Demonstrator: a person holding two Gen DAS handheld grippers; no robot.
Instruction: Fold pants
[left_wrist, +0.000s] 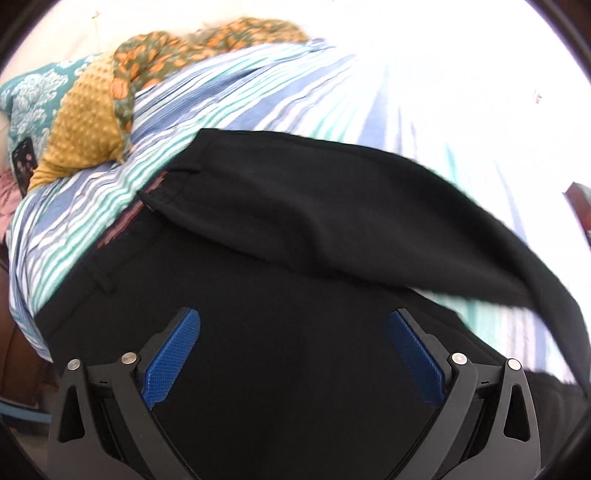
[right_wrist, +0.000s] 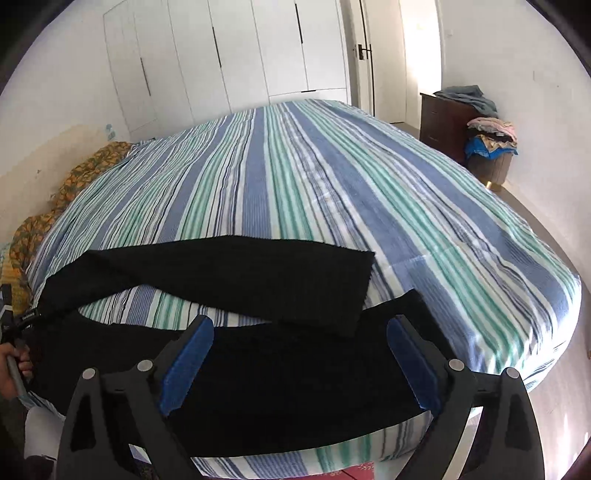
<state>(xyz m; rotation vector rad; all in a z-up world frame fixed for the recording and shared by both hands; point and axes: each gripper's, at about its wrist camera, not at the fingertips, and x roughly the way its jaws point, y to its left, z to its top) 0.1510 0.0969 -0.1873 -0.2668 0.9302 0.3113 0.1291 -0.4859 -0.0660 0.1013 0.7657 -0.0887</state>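
Black pants on the striped bed, both grippers empty

Pants lie near the bed's front edge, one leg flopped across. Left hand-held gripper and right hand-held gripper both hang above them, jaws spread wide, gripping nothing.

Beyond the black fabric pants, the blue-green striped bed lies open; patterned pillows crowd its head end.

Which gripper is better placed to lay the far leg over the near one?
Probably right. The right gripper hangs open near the far leg's hem, which lies splayed off the near leg. The left gripper, also open, is over the waist end.
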